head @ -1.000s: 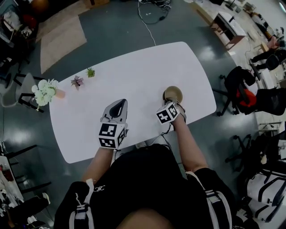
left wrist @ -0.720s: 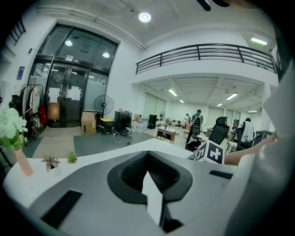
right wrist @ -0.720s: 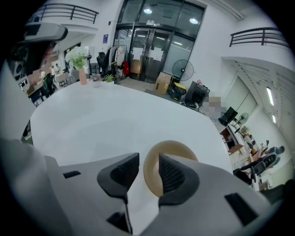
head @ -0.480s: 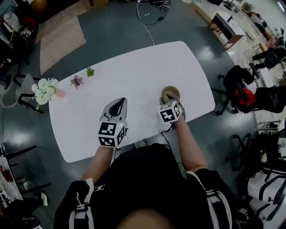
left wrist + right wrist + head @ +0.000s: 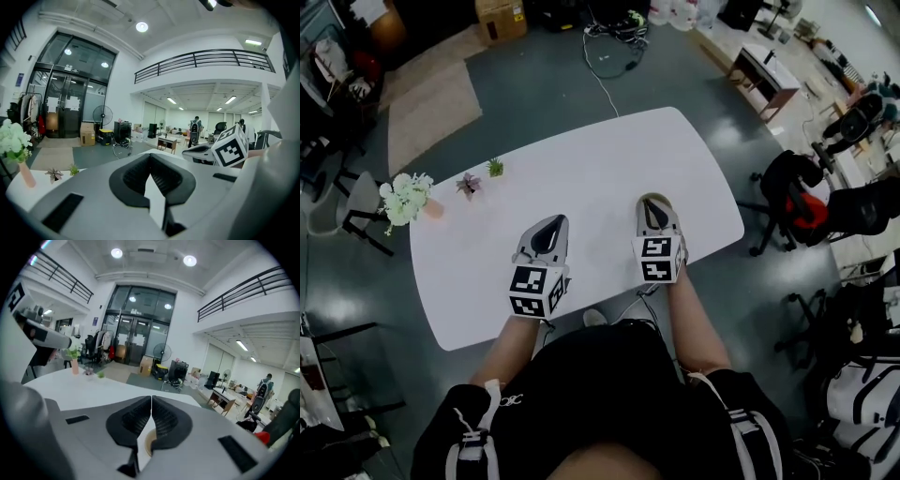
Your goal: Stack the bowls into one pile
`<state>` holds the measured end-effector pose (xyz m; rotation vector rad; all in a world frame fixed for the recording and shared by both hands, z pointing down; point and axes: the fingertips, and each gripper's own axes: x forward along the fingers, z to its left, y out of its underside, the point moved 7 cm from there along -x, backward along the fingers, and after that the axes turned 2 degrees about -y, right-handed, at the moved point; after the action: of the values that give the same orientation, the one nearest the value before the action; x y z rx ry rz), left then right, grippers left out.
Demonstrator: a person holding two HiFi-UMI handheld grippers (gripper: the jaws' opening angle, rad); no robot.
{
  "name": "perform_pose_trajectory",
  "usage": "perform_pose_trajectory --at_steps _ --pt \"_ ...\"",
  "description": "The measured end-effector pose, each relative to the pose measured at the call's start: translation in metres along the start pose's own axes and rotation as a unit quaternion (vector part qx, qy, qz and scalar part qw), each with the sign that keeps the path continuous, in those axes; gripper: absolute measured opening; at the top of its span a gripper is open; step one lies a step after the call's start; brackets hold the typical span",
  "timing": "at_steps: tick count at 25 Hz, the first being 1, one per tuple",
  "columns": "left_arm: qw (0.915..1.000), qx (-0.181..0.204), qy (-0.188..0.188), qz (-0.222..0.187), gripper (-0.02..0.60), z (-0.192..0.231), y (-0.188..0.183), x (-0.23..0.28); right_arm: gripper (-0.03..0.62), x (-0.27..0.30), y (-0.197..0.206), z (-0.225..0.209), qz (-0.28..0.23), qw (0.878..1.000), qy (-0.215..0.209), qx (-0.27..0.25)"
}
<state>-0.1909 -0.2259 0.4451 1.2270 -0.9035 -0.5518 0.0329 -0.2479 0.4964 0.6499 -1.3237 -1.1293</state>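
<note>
A tan bowl (image 5: 643,200) rests on the white table (image 5: 581,159), right of centre. It is mostly hidden under my right gripper (image 5: 653,208), which hovers over it. In the right gripper view only an arc of the bowl's rim (image 5: 149,445) shows, through the gap below the jaws. The right jaws are closing, their tips meet, and nothing is between them. My left gripper (image 5: 547,228) hangs over bare table to the left, well away from the bowl. Its jaws are shut with nothing in them (image 5: 150,157).
White flowers in a pink vase (image 5: 405,197) and two tiny potted plants (image 5: 469,183) (image 5: 495,168) stand near the table's left edge. Office chairs (image 5: 797,202) stand off the right side. A cardboard box (image 5: 500,17) and cables lie on the floor beyond.
My right gripper has lifted off the bowl and levelled out, so it now covers most of the bowl. The left gripper has risen slightly.
</note>
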Motion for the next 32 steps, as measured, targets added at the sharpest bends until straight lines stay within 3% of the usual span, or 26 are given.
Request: perform_pose_trajectory --at_steps 7,13,21,32 --pt "0.9997 0.006 -0.004 -0.022 0.014 -0.007 -0.011 -0.043 0.017 -0.068 -0.054 0.018 -0.132 0.990 0.015 0.053" --pt "0.9983 0.012 -0.026 -0.050 0.014 0.002 -0.022 -0.092 0.015 -0.112 -0.085 0.050 -0.205 0.968 -0.047 0.134" --pt "0.9926 -0.001 -0.098 -0.072 0.014 0.039 -0.026 -0.145 0.014 -0.126 -0.103 0.117 -0.239 0.958 -0.120 0.101" --pt "0.9895 0.008 -0.123 -0.076 0.014 0.046 -0.030 -0.176 0.014 -0.133 -0.117 0.142 -0.239 0.957 -0.141 0.087"
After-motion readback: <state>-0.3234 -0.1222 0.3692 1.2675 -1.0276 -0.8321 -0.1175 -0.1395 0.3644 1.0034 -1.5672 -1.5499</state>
